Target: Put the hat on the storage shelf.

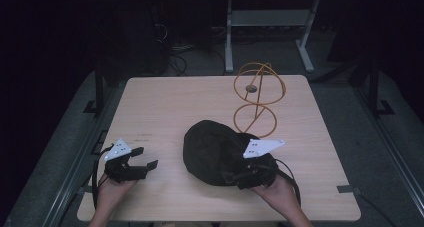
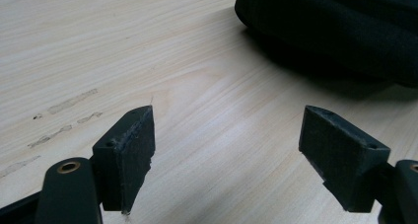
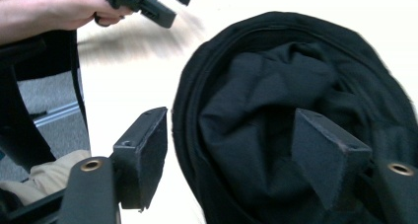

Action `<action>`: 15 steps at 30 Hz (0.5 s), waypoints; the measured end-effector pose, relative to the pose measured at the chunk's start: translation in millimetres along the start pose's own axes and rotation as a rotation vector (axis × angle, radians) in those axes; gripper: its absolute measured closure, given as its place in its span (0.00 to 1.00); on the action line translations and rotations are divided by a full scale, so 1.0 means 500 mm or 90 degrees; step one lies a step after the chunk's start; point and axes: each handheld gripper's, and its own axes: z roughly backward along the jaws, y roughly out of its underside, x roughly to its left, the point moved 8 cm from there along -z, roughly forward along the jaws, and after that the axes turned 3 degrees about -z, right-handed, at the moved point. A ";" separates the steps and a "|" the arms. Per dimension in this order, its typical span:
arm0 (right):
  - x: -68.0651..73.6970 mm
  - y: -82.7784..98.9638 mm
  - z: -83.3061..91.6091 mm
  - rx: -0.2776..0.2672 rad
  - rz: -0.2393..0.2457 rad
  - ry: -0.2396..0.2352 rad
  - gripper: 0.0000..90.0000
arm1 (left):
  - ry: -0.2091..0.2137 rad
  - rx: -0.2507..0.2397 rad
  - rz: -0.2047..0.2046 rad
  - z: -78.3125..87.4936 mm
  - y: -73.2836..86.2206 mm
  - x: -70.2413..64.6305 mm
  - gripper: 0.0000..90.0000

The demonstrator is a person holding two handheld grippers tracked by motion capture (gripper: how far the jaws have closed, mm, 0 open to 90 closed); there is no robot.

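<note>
Pale wood table (image 1: 165,102): at its left the left gripper (image 1: 142,158) hovers, jaws wide apart, holding nothing. Mid-table lies a black hat (image 1: 210,147). The right gripper (image 1: 239,177) straddles the hat's near rim, jaws spread, not clamped. Beyond stands an orange wire stand (image 1: 257,99).

No text, label, brand, number or sign can be read anywhere in these pictures.
</note>
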 end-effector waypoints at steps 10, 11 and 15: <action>0.037 0.004 -0.072 0.053 0.001 -0.028 0.49 | 0.003 0.001 -0.003 -0.001 0.000 0.000 0.24; 0.037 0.004 -0.072 0.053 0.001 -0.028 0.49 | 0.003 0.001 -0.004 -0.001 0.000 0.000 0.24; 0.039 0.017 -0.094 0.084 0.000 -0.013 0.58 | 0.004 0.003 -0.005 -0.001 0.000 -0.001 0.24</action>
